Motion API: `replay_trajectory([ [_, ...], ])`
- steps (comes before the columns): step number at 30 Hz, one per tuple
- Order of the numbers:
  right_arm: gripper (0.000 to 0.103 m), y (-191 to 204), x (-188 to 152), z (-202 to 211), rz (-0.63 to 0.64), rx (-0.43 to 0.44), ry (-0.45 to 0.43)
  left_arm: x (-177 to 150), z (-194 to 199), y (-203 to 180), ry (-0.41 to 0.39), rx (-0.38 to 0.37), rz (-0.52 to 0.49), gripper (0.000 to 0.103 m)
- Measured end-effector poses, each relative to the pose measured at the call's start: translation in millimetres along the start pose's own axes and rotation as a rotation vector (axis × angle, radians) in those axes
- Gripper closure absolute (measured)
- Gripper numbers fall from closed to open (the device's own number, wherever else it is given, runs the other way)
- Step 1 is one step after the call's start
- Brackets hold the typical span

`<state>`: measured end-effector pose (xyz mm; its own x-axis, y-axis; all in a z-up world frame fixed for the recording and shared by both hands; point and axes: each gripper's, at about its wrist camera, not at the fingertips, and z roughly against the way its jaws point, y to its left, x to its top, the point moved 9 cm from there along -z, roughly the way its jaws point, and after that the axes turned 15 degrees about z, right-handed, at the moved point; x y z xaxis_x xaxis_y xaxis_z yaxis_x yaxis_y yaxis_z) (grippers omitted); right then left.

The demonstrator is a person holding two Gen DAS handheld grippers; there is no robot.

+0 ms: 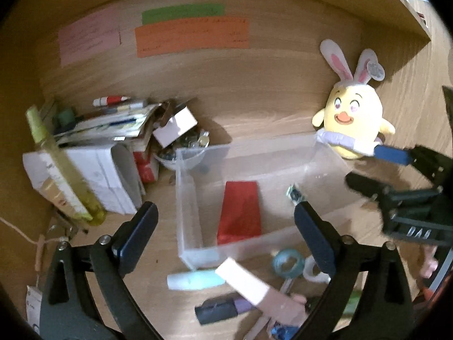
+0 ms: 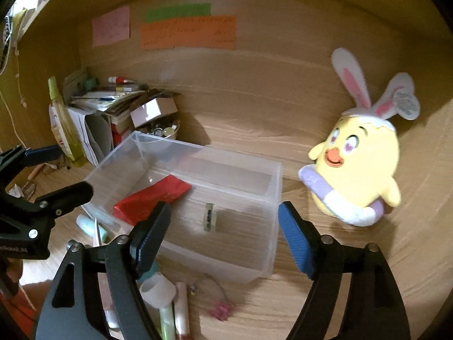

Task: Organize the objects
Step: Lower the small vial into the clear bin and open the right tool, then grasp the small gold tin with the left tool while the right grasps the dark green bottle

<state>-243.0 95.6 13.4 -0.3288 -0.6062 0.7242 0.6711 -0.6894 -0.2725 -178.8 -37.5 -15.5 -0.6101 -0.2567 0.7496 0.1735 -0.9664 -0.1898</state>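
Observation:
A clear plastic bin [image 1: 181, 198] [image 2: 271, 198] stands on the wooden desk. Inside it lie a red packet [image 1: 240, 212] [image 2: 153, 198] and a small clear block with a dark inlay [image 1: 296, 194] [image 2: 210, 216]. My left gripper [image 1: 226, 235] [image 2: 59, 172] hovers open over the bin's front left, with nothing between its pads. My right gripper [image 2: 223, 238] [image 1: 379, 170] hangs open above the bin's right half, also holding nothing. In front of the bin lie loose items: a pale blue tube [image 1: 195, 280], a pink-white tube [image 1: 246, 280], a teal tape roll [image 1: 288, 262] and a dark marker [image 1: 223, 308].
A yellow plush chick with rabbit ears [image 1: 354, 119] [image 2: 356, 170] sits to the right of the bin. At the left stand a pile of books and boxes [image 1: 99, 170], a yellow-green spray bottle [image 1: 56, 164] and a bowl of small bits [image 1: 189, 153]. Coloured notes [image 1: 192, 36] hang on the back panel.

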Motion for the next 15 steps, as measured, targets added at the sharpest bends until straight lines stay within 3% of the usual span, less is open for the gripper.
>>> replay_trajectory([
  [7,0.027,-3.0,-22.4,16.5,-0.024,0.001,0.001,-29.7,3.3,13.8,0.062,0.007,0.019,0.005],
  [15,0.027,20.5,-57.1,22.1,-0.047,0.084,0.029,-71.0,2.7,27.3,0.136,0.027,0.041,0.005],
])
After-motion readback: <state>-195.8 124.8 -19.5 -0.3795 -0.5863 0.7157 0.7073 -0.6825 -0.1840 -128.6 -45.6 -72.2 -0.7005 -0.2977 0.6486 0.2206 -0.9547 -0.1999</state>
